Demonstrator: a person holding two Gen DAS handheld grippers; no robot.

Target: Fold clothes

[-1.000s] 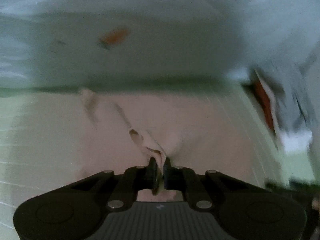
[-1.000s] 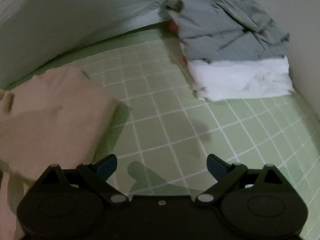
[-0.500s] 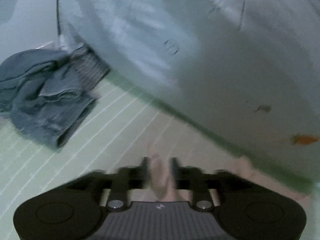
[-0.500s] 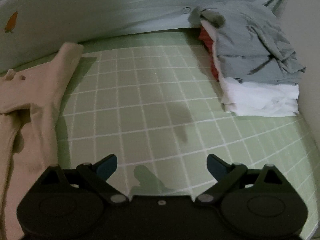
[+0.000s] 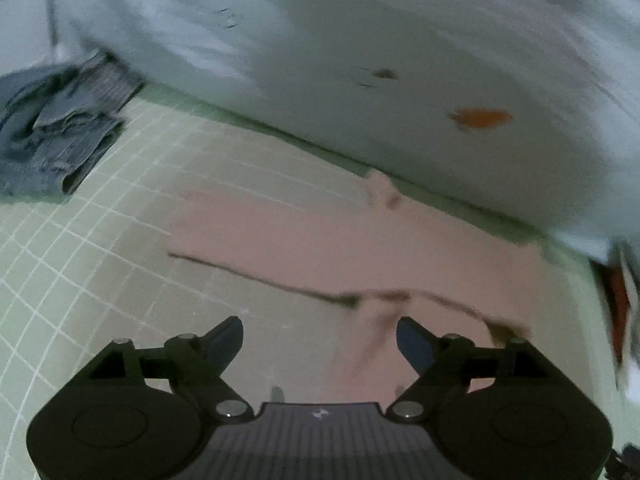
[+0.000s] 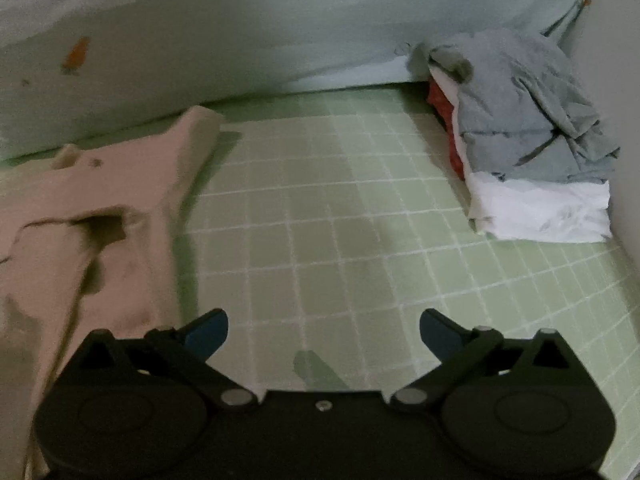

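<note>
pink garment (image 5: 320,240) flat on our green grid sheet (image 6: 340,220) | left gripper (image 5: 319,338) opening, nothing gripped | right gripper (image 6: 323,330) opening wide, empty

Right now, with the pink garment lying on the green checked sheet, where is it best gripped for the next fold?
Probably the pink garment at its far corner near the pale blue bedding, coming from the bare sheet side. That edge lies raised and free, so one jaw can slip under it; the middle lies flat.
</note>
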